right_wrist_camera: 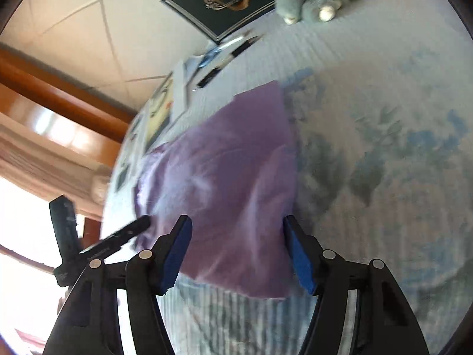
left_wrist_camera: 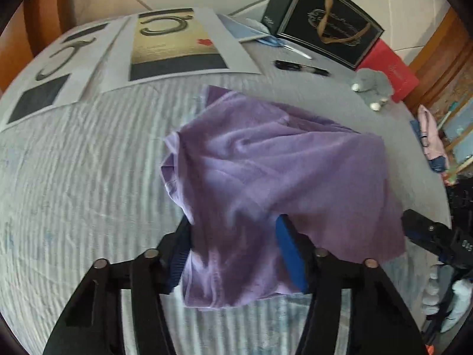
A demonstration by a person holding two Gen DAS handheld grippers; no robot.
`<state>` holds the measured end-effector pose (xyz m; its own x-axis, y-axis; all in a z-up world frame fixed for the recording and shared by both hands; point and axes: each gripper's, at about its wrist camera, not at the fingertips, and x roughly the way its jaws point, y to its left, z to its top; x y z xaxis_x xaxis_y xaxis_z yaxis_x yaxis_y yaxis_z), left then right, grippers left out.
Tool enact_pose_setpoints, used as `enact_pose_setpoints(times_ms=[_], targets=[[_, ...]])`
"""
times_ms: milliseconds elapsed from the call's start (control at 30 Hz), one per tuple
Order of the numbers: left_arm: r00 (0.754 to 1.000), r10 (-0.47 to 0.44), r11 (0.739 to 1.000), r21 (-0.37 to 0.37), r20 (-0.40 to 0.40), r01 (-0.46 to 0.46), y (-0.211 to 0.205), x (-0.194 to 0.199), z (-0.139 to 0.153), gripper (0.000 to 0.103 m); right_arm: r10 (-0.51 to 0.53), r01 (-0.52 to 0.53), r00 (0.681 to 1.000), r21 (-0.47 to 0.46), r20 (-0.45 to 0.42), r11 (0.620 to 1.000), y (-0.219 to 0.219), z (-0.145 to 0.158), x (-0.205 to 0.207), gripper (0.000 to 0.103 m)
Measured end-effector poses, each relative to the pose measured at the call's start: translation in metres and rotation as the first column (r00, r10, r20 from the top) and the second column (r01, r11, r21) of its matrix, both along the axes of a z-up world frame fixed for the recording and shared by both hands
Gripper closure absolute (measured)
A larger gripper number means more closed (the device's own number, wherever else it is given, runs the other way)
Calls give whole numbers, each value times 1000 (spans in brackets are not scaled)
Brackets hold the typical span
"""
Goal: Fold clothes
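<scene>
A purple garment (left_wrist_camera: 266, 177) lies rumpled on the pale blue ribbed bedspread (left_wrist_camera: 74, 192). My left gripper (left_wrist_camera: 233, 236) has its blue-padded fingers spread wide, and the near edge of the garment drapes over and between them. In the right wrist view the same purple garment (right_wrist_camera: 230, 183) lies ahead, its near hem between the open blue pads of my right gripper (right_wrist_camera: 236, 245). The right gripper also shows at the right edge of the left wrist view (left_wrist_camera: 434, 236), beside the garment. The left gripper (right_wrist_camera: 97, 245) shows at the left of the right wrist view, at the garment's left edge.
At the far side of the bed lie printed picture sheets (left_wrist_camera: 177, 44), a black gift bag (left_wrist_camera: 325, 23), a red box (left_wrist_camera: 393, 68), a grey plush toy (left_wrist_camera: 372, 85), pens (left_wrist_camera: 301, 68) and a blue-white item (left_wrist_camera: 266, 38). Tiled floor and wooden furniture lie beyond.
</scene>
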<state>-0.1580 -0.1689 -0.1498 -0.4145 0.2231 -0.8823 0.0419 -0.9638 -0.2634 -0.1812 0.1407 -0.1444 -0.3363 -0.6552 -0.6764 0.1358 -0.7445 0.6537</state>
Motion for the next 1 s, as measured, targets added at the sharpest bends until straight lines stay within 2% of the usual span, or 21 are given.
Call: enact_pose_setpoints(times_ms=[67,100,200,300,333,400,533,567,633,667,700,833,900,1000], targets=[[1000,-23,998,-57,-14,22,7,-2,0,49,2,-2,1000,9,-7,1000,-3,-1,-1,40],[1000,-26,998,-59,-17,24,7,-2,0,49,-4,4,1000,-4,0,1000,-1,-2,-1,40],[1000,-3,1000,3,-18,3,-4,-4,2,49,-15,16,1000,-62,26,998,6,-5,-3,39],[1000,17,1000,-8,-14,-17,-8,-6,3,48,-19,22,999,-96,32,995,12,-7,-1,36],[1000,16,1000,-15,-11,-16,-6,-6,3,47,-20,22,999,-98,30,995,12,-7,0,34],[1000,2,1000,-27,-14,-3,-1,-7,3,37,-39,40,999,-65,16,997,11,-3,2,30],[999,-3,997,-72,-35,1,9,-4,1,33,-40,42,999,-82,23,996,14,-4,0,30],[999,5,996,-86,-38,-8,11,-4,1,33,-34,36,999,-55,32,998,10,-5,-3,34],[999,24,993,-111,-43,-29,13,-4,2,48,-23,23,998,0,50,1000,1,-7,-10,74],[999,31,992,-121,-44,-37,14,-4,2,68,-17,16,998,27,59,1000,-3,-8,-13,84],[999,29,992,-121,-43,-34,14,-4,3,78,-11,8,999,52,52,999,-8,-9,-15,90],[999,20,993,-118,-38,-24,16,-3,4,80,40,-38,999,132,-14,990,-22,2,-13,89],[999,27,995,-93,-37,-30,12,-5,3,79,54,-51,998,166,-15,985,-25,2,-14,87],[999,42,998,-41,-28,-43,7,-8,3,75,37,-37,999,141,-1,989,-19,-3,-17,87]])
